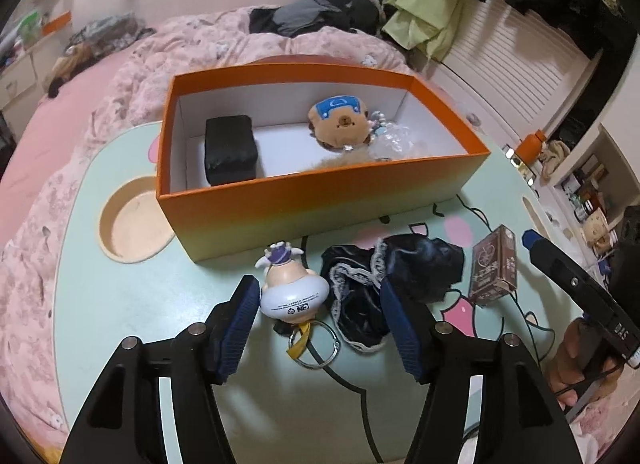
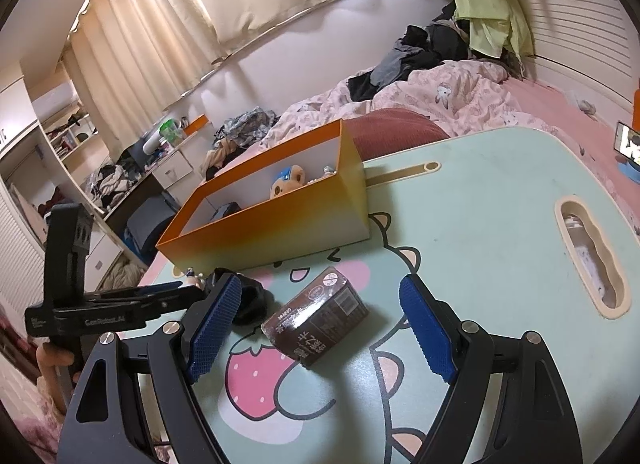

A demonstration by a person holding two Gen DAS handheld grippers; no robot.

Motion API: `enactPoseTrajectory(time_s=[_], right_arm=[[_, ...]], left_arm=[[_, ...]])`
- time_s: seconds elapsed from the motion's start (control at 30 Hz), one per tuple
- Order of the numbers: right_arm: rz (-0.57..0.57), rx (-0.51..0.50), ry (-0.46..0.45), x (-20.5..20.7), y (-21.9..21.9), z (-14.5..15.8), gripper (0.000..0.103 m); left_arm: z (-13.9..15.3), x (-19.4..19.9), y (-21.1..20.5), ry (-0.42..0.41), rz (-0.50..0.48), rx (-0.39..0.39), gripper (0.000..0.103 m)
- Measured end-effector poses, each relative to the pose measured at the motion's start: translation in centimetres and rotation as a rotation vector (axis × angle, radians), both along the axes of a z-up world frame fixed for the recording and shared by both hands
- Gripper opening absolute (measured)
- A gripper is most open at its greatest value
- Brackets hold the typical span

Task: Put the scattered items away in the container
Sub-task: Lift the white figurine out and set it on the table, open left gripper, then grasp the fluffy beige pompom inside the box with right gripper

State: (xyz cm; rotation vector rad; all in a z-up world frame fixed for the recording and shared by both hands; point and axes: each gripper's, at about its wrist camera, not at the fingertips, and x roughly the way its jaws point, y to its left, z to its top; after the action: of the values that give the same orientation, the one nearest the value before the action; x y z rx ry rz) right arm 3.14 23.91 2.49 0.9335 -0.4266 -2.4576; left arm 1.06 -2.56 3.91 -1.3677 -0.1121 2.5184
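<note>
An orange box stands on the mint-green lap table. It holds a black case, a bear plush and a clear plastic item. In front of it lie a small figurine keychain, a black lace cloth and a brown carton. My left gripper is open around the figurine and part of the cloth; the figurine lies next to the left finger. My right gripper is open, with the brown carton lying between its fingers, untouched.
A round cup recess sits left of the box, and a handle slot is cut near the table's right edge. Pink bedding surrounds the table, with piled clothes behind. A phone stands at the far right.
</note>
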Motion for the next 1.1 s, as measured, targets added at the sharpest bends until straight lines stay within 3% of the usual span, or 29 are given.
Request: enactPoseTrajectory(time_s=[0.23, 0.4, 0.47, 0.53, 0.63, 0.73, 0.87, 1.0, 1.1], right_arm=[[0.032, 0.010, 0.021, -0.1, -0.7, 1.4, 0.082], [0.123, 0.008, 0.030, -1.9, -3.5, 6.5, 0.082], [0.142, 0.118, -0.052, -4.2, -6.1, 8.3, 0.081], [0.169, 0.206, -0.208, -7.5, -8.7, 8.6, 0.081], [0.264, 0.192, -0.358, -11.8, -11.7, 7.7, 0.081], [0.320, 0.273, -0.466, -14.4, -14.5, 6.0, 0.079], [0.362, 0.396, -0.535, -15.3, -17.5, 3.4, 0.077], [0.386, 0.493, -0.619, -16.1, -19.1, 0.8, 0.055], [0.377, 0.524, -0.678, -16.7, -19.3, -0.9, 0.053]], left_arm=[[1.0, 0.2, -1.5, -0.001, 0.012, 0.036, 0.064], [2.6, 0.6, -2.6, 0.047, 0.050, 0.039, 0.070], [2.9, 0.8, -2.8, 0.054, 0.052, 0.040, 0.071], [3.0, 0.9, -2.9, 0.058, 0.050, 0.047, 0.071], [3.0, 0.9, -3.0, 0.057, 0.050, 0.051, 0.071], [2.8, 1.0, -3.1, 0.046, 0.045, 0.057, 0.071], [2.9, 0.9, -3.2, 0.051, 0.048, 0.058, 0.071], [3.0, 0.8, -3.7, 0.053, 0.057, 0.067, 0.071], [3.0, 0.8, -4.3, 0.055, 0.073, 0.082, 0.071]])
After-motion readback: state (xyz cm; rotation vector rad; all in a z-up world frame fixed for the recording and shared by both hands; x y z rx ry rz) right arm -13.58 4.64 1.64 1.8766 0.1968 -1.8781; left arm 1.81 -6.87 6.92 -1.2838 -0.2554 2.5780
